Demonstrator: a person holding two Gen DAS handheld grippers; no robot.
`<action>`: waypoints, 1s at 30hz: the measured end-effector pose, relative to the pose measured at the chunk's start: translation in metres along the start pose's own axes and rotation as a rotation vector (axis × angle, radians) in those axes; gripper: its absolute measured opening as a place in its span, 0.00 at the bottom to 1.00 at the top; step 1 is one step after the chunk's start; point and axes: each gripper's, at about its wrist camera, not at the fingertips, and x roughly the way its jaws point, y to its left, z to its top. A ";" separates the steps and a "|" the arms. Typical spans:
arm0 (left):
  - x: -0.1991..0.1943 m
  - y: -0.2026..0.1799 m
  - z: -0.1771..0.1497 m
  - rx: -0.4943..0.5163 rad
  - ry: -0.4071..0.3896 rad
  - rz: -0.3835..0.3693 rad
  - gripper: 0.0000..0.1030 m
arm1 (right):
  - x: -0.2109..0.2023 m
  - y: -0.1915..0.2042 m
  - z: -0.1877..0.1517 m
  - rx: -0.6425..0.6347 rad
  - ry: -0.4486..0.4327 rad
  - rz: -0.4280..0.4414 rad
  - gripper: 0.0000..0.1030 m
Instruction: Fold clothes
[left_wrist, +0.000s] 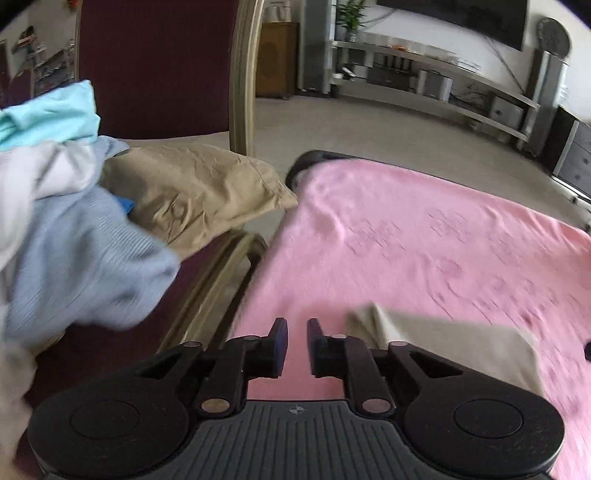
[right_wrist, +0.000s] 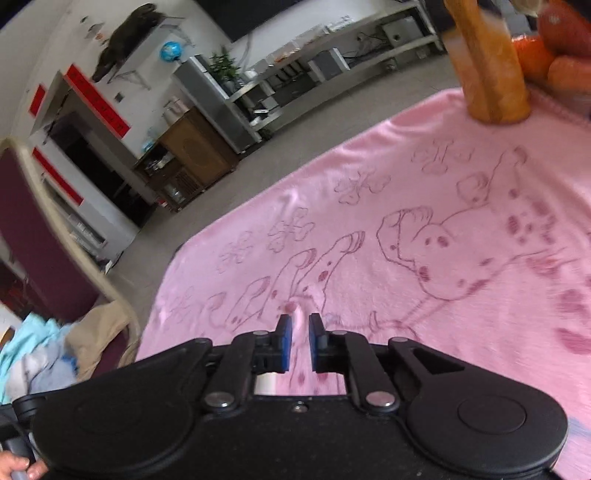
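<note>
A pink blanket (right_wrist: 424, 236) printed with spotted dogs is spread flat over the table, seemingly as a soft working surface for folding. Left of it, a heap of unfolded clothes (left_wrist: 77, 236) is piled on a maroon chair (left_wrist: 155, 66): a turquoise piece at the far side, a pale blue knit nearest, and a tan garment (left_wrist: 192, 192) whose long axis runs from the heap towards the right, its end pointing at the blanket's far left corner. A beige cloth (left_wrist: 454, 347) lies on the blanket's near edge, its length running left to right with a raised corner pointing left; how far it is folded cannot be told.

The left gripper (left_wrist: 297, 343) is held above the blanket's near left edge, its fingers slightly parted with nothing between them. The right gripper (right_wrist: 300, 341) is held over the blanket's middle, likewise narrowly parted and empty.
</note>
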 end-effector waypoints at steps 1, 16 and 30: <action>-0.012 -0.001 -0.009 0.005 0.000 -0.025 0.16 | -0.010 0.003 -0.002 -0.022 0.013 -0.003 0.12; -0.081 -0.004 -0.100 0.083 0.074 -0.285 0.21 | -0.130 0.079 -0.050 -0.097 0.175 0.083 0.35; -0.065 -0.002 -0.134 0.194 0.259 -0.190 0.27 | -0.080 0.067 -0.139 -0.189 0.484 -0.124 0.28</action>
